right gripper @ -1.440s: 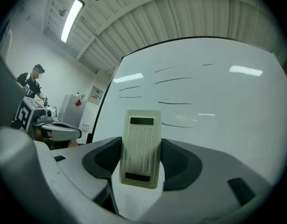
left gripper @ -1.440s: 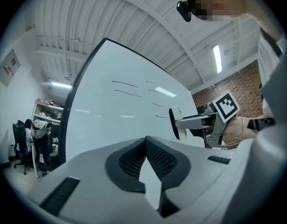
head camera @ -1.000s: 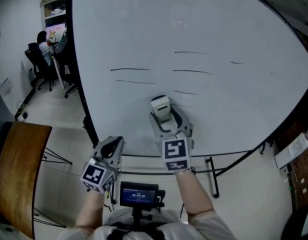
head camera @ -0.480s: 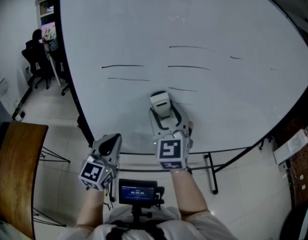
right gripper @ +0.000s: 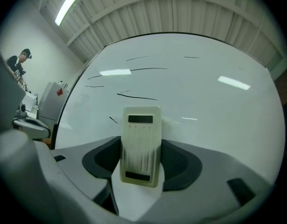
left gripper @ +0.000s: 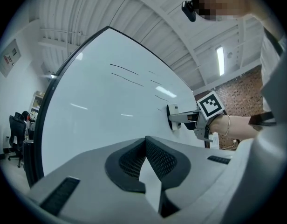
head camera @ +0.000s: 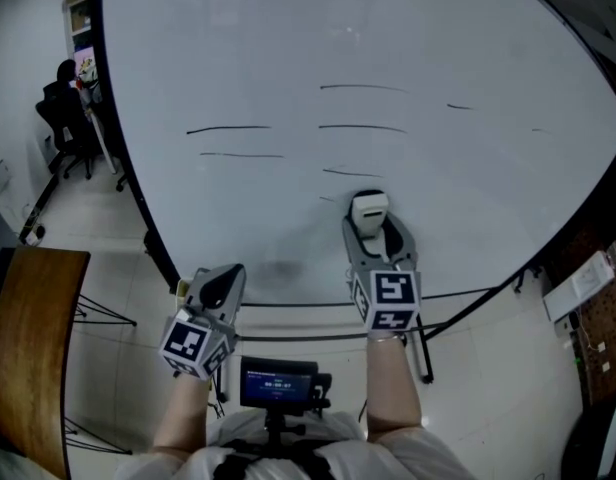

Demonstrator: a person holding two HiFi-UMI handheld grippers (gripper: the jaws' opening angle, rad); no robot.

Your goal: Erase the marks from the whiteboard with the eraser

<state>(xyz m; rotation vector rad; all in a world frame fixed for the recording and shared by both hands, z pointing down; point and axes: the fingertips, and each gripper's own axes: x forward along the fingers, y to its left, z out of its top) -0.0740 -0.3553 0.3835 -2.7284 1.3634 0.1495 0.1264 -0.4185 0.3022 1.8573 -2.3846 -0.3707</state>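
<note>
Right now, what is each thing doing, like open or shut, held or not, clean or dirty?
whiteboard: upright, several black lines not yet erased.
eraser: held, flat against the whiteboard.
right gripper: shut on the eraser.
left gripper: shut, holding nothing.

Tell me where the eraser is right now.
In the head view, the eraser is clamped in the right gripper, against the whiteboard low and right of centre, just under the lowest marks.
</note>
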